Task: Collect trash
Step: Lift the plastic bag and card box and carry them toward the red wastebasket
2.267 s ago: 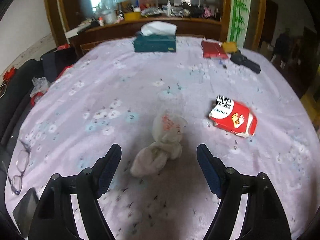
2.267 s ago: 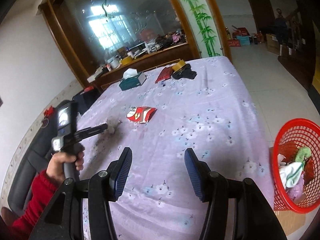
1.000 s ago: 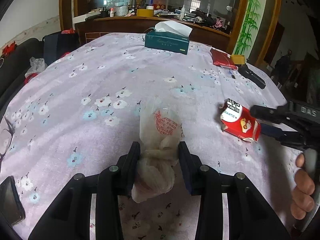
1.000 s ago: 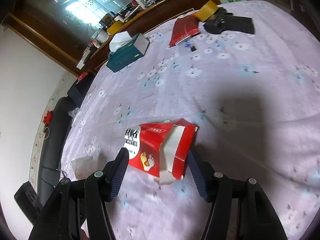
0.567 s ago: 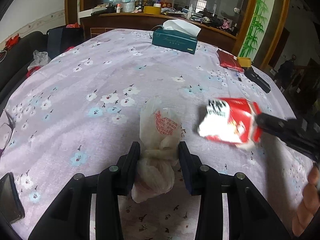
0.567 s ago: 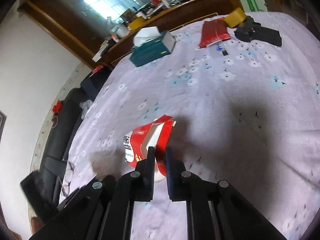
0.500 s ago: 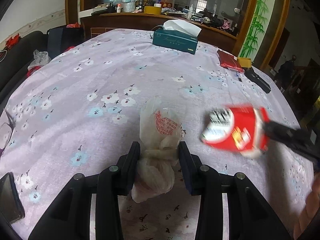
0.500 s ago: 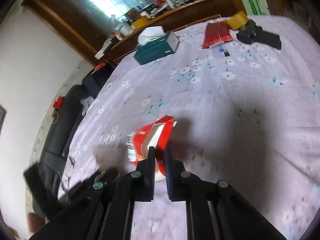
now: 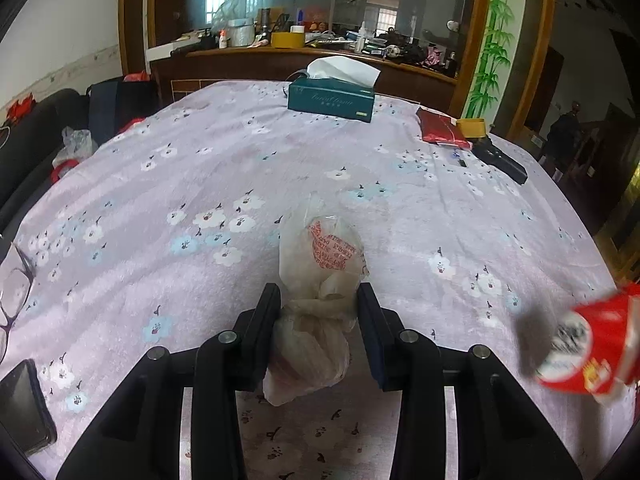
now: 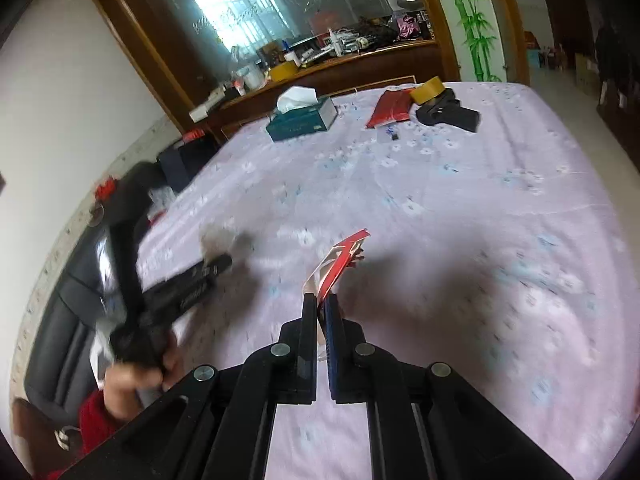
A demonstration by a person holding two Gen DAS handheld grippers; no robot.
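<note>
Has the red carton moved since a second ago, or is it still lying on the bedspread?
Yes. The red carton has left its spot, going right and nearer the camera relative to the tissue box, pinched in the right claw.

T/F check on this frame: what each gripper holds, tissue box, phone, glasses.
1. The left gripper is shut on the plastic bag. True.
2. The right gripper is open and holds nothing. False: it is shut on the red pack, flattened between its fingers.
3. The tissue box stands at the far end of the table. True.
4. The phone lies beside the tissue box. False: it lies at the near left edge of the table.
5. Glasses lie at the table's left edge. True.
</note>
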